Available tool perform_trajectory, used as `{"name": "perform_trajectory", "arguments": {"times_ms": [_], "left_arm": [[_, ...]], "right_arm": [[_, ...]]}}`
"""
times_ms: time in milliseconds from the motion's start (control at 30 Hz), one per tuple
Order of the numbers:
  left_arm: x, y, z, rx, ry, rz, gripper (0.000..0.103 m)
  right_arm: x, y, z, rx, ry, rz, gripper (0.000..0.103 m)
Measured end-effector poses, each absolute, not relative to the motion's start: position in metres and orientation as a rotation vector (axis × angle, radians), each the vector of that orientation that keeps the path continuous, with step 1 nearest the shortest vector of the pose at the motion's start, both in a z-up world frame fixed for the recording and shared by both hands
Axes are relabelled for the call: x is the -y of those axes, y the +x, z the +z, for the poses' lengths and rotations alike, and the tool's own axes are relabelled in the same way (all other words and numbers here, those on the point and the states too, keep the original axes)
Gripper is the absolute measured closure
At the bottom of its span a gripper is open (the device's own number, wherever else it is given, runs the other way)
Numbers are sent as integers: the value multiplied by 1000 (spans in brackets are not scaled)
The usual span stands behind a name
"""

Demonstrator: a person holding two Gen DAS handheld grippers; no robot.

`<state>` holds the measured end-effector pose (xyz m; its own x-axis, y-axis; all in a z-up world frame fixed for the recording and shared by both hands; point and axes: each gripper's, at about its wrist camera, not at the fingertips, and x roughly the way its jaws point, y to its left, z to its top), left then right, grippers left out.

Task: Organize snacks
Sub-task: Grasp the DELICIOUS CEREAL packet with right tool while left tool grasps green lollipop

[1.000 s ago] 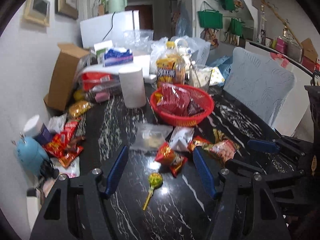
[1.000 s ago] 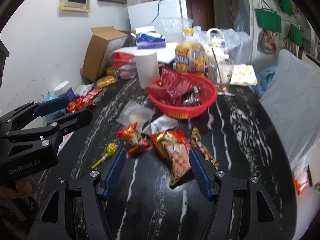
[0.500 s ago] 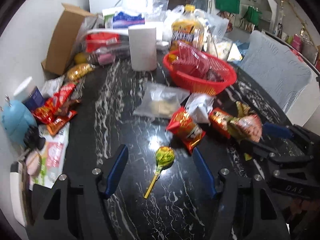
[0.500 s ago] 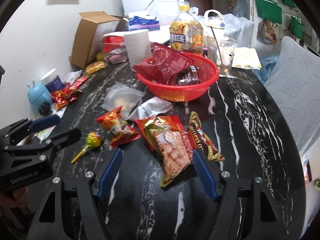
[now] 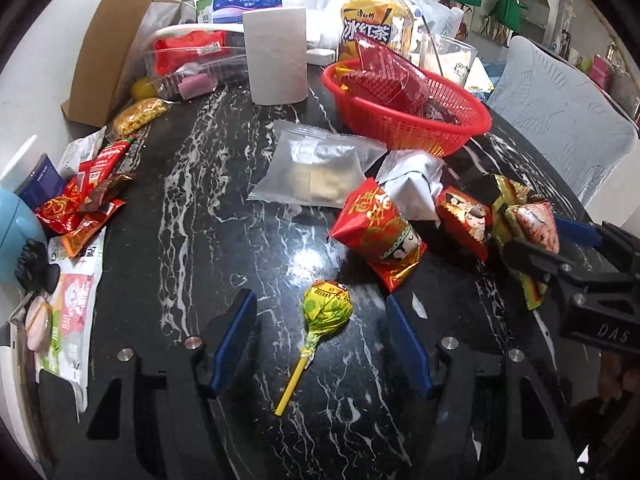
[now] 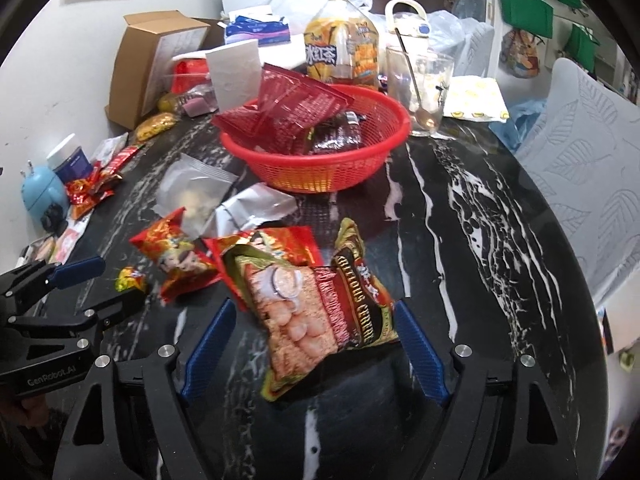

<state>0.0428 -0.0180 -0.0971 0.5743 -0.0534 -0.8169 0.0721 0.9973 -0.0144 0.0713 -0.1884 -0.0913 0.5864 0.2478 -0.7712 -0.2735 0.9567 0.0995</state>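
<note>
My left gripper is open, its blue fingers on either side of a green-wrapped lollipop lying on the black marble table. My right gripper is open around a shrimp-cracker bag that overlaps a dark yellow-edged snack packet. A red basket with several dark red packets stands farther back. A red snack bag, a silver pouch and a clear zip bag lie between basket and grippers.
A paper roll, an iced-tea bottle, a glass with a spoon and a cardboard box stand at the back. More red packets and a blue figure lie at the left edge. A padded chair stands right.
Both grippers have moved forward and down toward the table. The lollipop now lies between the left fingers and the cracker bag between the right fingers.
</note>
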Motion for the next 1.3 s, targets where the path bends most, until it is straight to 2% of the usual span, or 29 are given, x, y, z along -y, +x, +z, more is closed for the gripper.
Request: {"name": "perform_trajectory", "arguments": {"times_ms": [33,100,233,267,433,533,700,1167,1267,1300], "left_arm": [[18,44,-98,-957,21,-74,38],[17,45,-101,-960,23,-78,52],[14,47,-105,-967,15,-93,69],[14,47,-106,-972,18,-103,77],[17,43,-105,-976,15,-139,78],[20,38,-104,-979,8,-164,78],[27,26,-99,-967,17,-192,78],[54,-1,-97,-983,41,-301,78],[54,-2,-99,-991,37,-302,78],[54,-3,-99,-994,35,-301,78]], "right_arm": [[189,73,-92,-897,-33,304,21],[191,77,-94,-902,-31,307,21],[193,80,-96,-906,-13,318,21],[193,80,-96,-904,-12,319,21],[192,76,-95,-898,-30,307,37],[191,71,-93,-893,-40,313,42],[193,56,-92,-897,-37,327,43],[203,2,-90,-947,-25,365,40],[203,-1,-92,-949,-15,379,24],[203,1,-94,-959,-11,373,23]]}}
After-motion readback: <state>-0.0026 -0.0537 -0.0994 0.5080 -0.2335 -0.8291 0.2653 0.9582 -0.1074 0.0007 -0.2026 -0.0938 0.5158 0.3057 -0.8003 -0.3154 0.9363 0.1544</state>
